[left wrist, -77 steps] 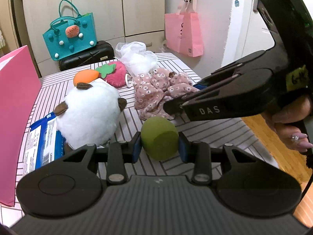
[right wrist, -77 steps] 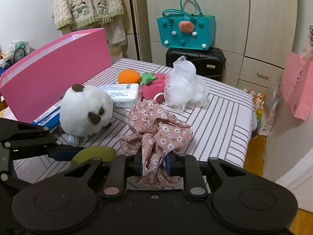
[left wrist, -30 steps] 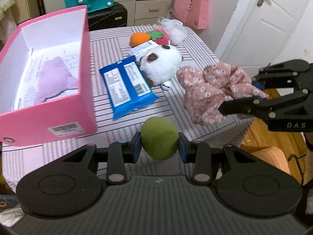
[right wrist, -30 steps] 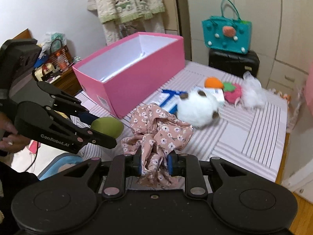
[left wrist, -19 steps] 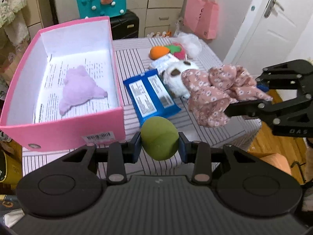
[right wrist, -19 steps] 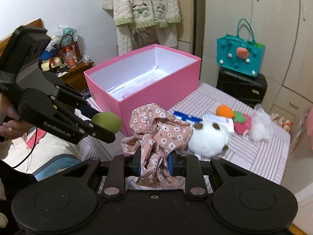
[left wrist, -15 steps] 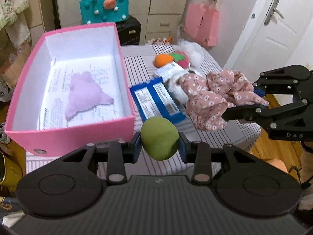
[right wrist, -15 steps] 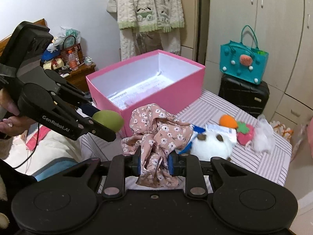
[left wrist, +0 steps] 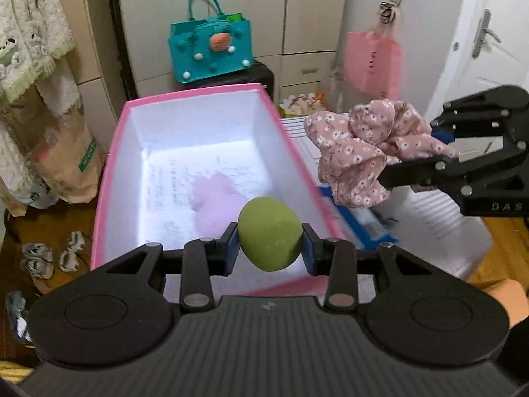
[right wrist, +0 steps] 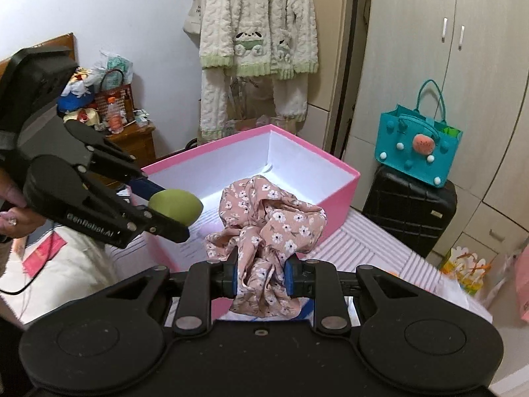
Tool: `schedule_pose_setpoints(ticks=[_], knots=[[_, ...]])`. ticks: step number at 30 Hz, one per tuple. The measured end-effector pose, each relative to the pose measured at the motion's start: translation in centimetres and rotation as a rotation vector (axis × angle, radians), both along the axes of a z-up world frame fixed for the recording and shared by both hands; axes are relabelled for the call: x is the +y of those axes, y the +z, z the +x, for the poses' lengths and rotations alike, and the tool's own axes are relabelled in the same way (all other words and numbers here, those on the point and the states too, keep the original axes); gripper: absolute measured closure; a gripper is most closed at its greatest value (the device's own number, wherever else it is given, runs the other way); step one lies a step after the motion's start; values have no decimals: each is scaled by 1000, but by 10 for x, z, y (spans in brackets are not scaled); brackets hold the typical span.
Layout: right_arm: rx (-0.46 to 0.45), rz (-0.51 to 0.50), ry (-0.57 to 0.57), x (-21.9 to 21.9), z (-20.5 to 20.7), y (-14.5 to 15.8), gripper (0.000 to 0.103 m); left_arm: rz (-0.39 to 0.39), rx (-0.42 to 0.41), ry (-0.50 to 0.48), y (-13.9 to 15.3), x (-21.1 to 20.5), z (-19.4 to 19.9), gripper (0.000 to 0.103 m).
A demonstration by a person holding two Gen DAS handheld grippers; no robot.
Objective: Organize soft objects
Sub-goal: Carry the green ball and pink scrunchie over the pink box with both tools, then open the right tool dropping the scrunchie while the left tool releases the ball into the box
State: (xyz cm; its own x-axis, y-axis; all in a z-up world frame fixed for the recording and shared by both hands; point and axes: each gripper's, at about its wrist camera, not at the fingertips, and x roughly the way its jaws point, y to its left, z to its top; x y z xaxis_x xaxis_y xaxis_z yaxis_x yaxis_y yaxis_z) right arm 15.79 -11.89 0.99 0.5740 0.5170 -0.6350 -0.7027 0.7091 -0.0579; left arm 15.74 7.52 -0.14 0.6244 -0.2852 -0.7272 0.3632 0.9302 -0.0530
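Right now we have our left gripper (left wrist: 269, 247) clamped on a green egg-shaped sponge (left wrist: 269, 233), its blue pads pressing the sponge from both sides. Ahead of and below this gripper sits the open pink box (left wrist: 112, 152), and on its white floor, just beyond the sponge, lies a soft lilac object (left wrist: 215, 198), blurred so that we cannot tell its shape.

Our right gripper (right wrist: 259, 276) is pinched on a bunched pink floral cloth (right wrist: 264, 218), which billows above the fingers and hangs a little below them. From the left wrist view this cloth (left wrist: 363, 145) is held off to the right of the left gripper, near the box's right wall and above the striped tabletop (left wrist: 439, 208). A blue packet (left wrist: 360, 221) lies on the table under the cloth, beside the box.

Beyond the box, a teal tote bag (left wrist: 211, 49) rests on a black suitcase (right wrist: 406, 208).
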Motion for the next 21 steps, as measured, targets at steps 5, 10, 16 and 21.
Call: schedule_pose_setpoints(ticks=[5,10,16,21], knots=[[9,-12,32,30,39,-5,74,7,27,31,-12,18,38,65],[52,-37,58,60,85,-19,74,63,10,44,-23,22,75,65],[30,-177,65,90,128,-43,74,146,10,-1,-34,16,118,64],[11,-288,109,104,157,-53,71,190,51,-25,-53,11,154,65]])
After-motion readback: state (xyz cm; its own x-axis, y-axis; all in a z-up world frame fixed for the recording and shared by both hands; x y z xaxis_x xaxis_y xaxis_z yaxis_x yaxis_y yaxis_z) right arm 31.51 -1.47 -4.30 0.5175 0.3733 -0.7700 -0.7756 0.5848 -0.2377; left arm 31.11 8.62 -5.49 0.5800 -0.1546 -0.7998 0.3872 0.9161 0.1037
